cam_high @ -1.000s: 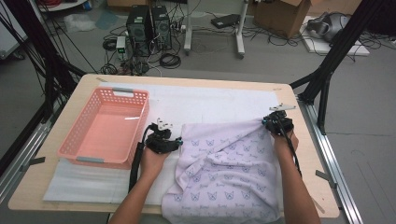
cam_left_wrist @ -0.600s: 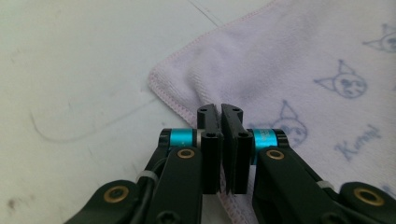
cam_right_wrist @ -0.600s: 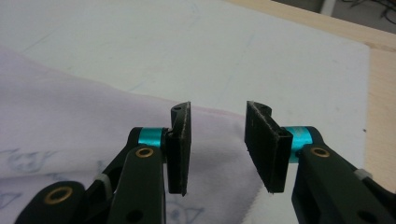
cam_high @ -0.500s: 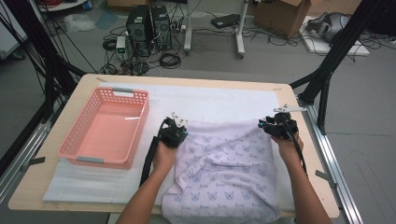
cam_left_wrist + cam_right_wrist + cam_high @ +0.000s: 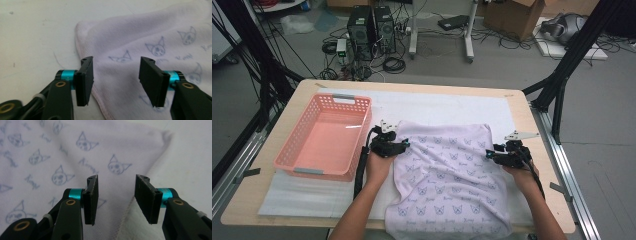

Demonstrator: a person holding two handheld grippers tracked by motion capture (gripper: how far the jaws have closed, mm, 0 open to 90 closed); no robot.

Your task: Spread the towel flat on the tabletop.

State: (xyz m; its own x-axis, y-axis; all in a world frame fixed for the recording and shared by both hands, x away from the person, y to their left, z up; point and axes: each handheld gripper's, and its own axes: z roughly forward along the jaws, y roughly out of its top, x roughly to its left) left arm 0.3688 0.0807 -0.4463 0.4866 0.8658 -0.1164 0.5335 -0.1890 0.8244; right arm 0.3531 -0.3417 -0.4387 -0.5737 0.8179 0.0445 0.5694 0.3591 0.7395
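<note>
The towel [image 5: 447, 175], pale lilac with small printed cat faces, lies spread on the white mat [image 5: 437, 107] covering the table [image 5: 517, 100], its near edge hanging over the person's side. The left gripper [image 5: 404, 145] sits at the towel's far left corner, its jaws apart and just opened wider, the cloth lying under them rather than pinched. The right gripper [image 5: 488, 155] hovers at the right edge, jaws likewise released and just widened, the hem passing beneath the gap; whether a pad grazes the fabric is hard to tell. A pink basket [image 5: 292, 157] stands just left of the left gripper.
</note>
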